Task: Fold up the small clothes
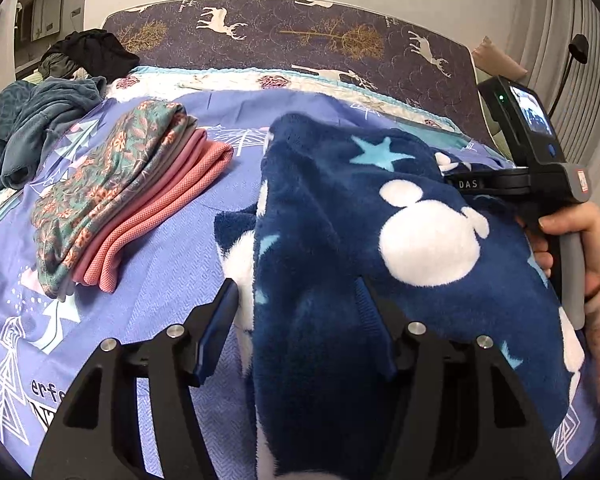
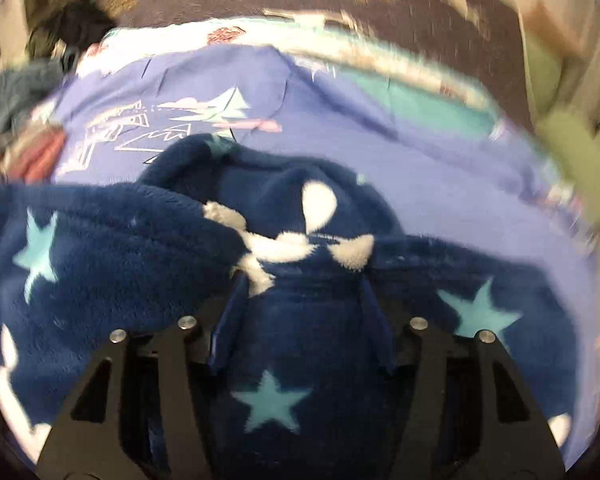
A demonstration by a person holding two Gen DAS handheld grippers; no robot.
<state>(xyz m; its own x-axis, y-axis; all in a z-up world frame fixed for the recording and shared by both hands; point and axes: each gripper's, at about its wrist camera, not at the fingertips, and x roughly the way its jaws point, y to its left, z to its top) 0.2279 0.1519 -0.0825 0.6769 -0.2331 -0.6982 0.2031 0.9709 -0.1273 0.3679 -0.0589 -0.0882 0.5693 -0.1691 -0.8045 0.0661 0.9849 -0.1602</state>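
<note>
A navy fleece garment [image 1: 364,216] with white mouse-head shapes and light blue stars lies bunched on the purple bedsheet [image 1: 168,264]. My left gripper [image 1: 296,300] has its jaws wide apart, with a fold of the fleece lying between them. My right gripper [image 2: 300,292] also has its jaws apart with the fleece [image 2: 292,360] filling the gap; that view is motion-blurred. The right gripper's body and the hand holding it [image 1: 548,184] show at the right of the left wrist view, past the fleece.
A folded stack of floral and pink clothes [image 1: 132,192] lies on the sheet to the left. A heap of teal and dark unfolded clothes [image 1: 52,96] sits at the far left. A deer-print headboard [image 1: 300,36] runs along the back.
</note>
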